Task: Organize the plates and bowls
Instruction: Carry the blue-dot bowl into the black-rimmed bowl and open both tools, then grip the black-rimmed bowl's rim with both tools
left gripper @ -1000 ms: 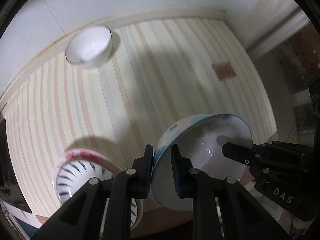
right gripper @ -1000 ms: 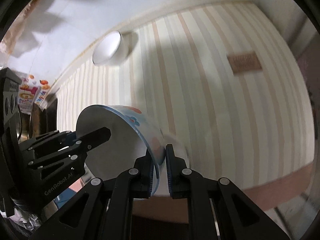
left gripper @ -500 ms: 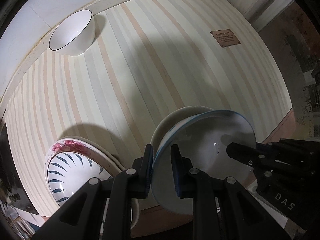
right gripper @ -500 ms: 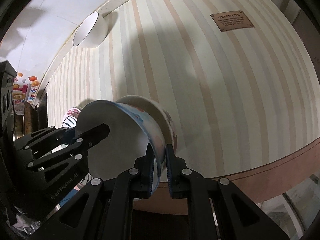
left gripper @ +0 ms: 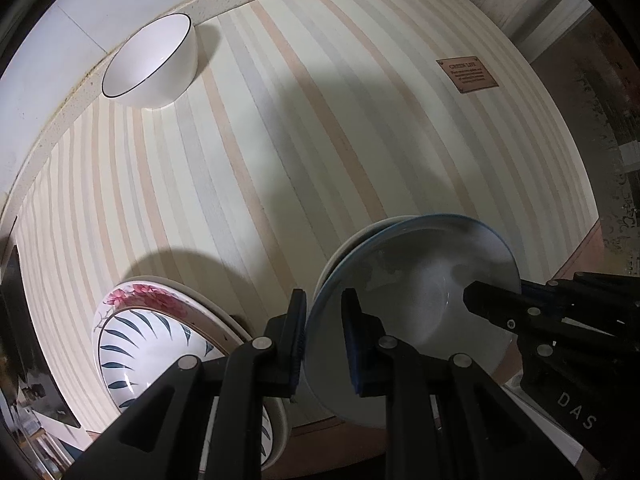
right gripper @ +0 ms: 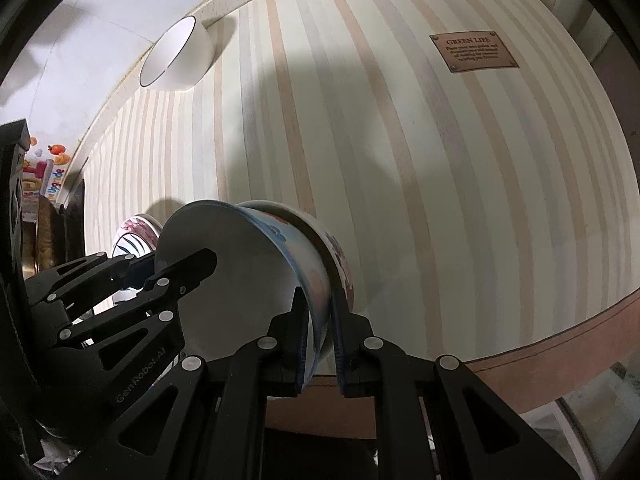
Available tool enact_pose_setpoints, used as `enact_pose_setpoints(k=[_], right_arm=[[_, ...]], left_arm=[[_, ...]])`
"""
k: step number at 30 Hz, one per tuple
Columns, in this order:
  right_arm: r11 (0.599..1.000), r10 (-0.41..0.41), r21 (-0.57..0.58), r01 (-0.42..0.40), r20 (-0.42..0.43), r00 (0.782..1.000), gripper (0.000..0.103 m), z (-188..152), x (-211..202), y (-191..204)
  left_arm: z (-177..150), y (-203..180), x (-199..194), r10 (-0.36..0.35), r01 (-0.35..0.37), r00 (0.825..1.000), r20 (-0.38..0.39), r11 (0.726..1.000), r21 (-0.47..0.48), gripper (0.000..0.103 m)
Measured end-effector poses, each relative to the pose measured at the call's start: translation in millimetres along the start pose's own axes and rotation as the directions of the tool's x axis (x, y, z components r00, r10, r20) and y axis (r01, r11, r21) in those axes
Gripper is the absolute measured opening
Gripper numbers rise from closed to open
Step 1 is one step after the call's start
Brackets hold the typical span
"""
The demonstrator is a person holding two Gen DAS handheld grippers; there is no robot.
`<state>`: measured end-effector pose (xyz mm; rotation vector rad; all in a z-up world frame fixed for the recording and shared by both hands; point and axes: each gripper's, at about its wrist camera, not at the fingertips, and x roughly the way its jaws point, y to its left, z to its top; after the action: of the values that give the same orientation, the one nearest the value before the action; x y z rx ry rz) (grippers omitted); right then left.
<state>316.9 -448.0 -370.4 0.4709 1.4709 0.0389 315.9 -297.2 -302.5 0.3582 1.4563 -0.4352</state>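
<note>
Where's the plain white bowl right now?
The white bowl sits at the far left of the striped mat, against the back ledge, apart from the leaf-patterned dish near the front.

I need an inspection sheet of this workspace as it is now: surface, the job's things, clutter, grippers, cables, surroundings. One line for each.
Surface: striped tablecloth with a brown label reading GREEN LIFE.
Job's things: blue-rimmed bowl held over a second bowl beneath it; leaf-patterned bowl on a floral plate; plain white bowl near the far edge.
Clutter: nothing seen on the cloth.
Grippers: left gripper and right gripper each have jaws shut on opposite sides of the blue-rimmed bowl's rim.
Cables: nothing seen.
Surroundings: pale wall behind; colourful stickers at the left.
</note>
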Motion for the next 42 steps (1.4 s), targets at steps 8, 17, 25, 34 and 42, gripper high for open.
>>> enact_pose_setpoints(k=[8,17,25,34,42], right_arm=[[0.999,0.021,0.025,-0.02,-0.03,0.999,0.015,6.7,-0.5,-3.2],[0.996,0.086,0.033,-0.086,0.01,0.996,0.018,46.2,-45.3,-1.3],[0.984,0.161,-0.094,-0.151,0.109,0.981,0.043,187.2,-22.6,78.4],[0.988,0.126,-0.096,-0.124,0.012,0.992,0.033,275.7,73.7,134.6],[0.987,0.077,-0.14,-0.073,0.025,0.997,0.013,274.2,84.8,146.0]], left_arm=[[1.2,6.0,6.8,-0.034,0.033,0.999,-0.021,0.999,-0.023,0.016],[5.9,46.4,-31.8,-0.125,0.128,0.991,0.038,0.988,-0.09,0.017],[87.9,185.6,-29.1,-0.061,0.121,0.986,0.155,0.903,-0.412,0.023],[148.3,251.6,41.9,-0.153,0.198,0.98,0.126,0.804,-0.56,0.022],[147.1,242.0,50.2,-0.131,0.199,0.979,0.159,0.808,-0.555,0.012]])
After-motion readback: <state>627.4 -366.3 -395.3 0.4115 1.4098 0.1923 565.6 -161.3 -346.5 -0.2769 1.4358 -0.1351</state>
